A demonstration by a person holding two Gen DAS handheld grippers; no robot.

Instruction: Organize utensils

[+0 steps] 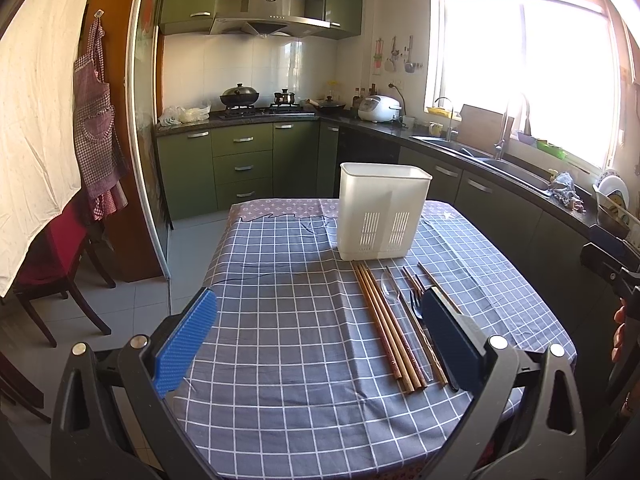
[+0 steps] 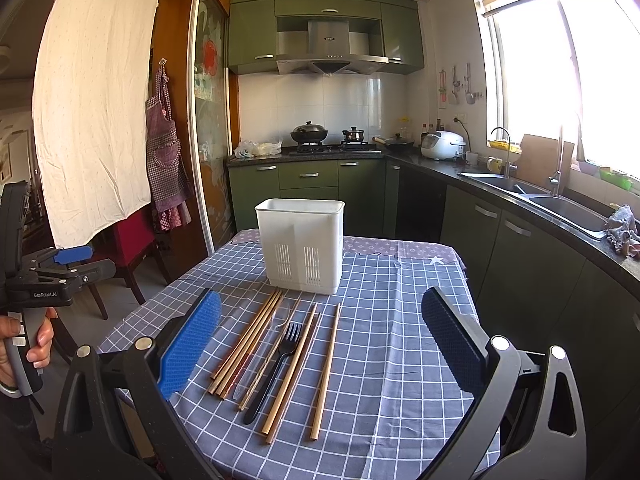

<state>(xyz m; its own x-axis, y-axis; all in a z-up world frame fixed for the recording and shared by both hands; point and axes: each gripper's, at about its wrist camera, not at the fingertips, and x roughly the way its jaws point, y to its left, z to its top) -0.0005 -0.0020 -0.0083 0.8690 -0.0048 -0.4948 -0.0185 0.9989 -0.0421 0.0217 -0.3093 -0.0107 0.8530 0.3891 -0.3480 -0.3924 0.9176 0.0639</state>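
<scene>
A white slotted utensil holder (image 1: 382, 216) (image 2: 302, 244) stands upright at the table's far middle. In front of it lie several wooden chopsticks (image 1: 386, 326) (image 2: 248, 344), a clear plastic spoon (image 1: 390, 290) (image 2: 280, 318) and a black plastic fork (image 2: 276, 364) (image 1: 416, 308), side by side on the checked cloth. My left gripper (image 1: 320, 340) is open and empty, above the cloth left of the utensils. My right gripper (image 2: 320, 344) is open and empty, with the utensils between its fingers below. The left gripper also shows at the left edge of the right wrist view (image 2: 74, 260).
The table with a grey-blue checked cloth (image 1: 280, 320) (image 2: 400, 340) stands in a green kitchen. A counter with sink (image 2: 540, 196) runs along the right. A red chair (image 1: 52, 264) stands to the left. A stove with pots (image 1: 244, 98) is at the back.
</scene>
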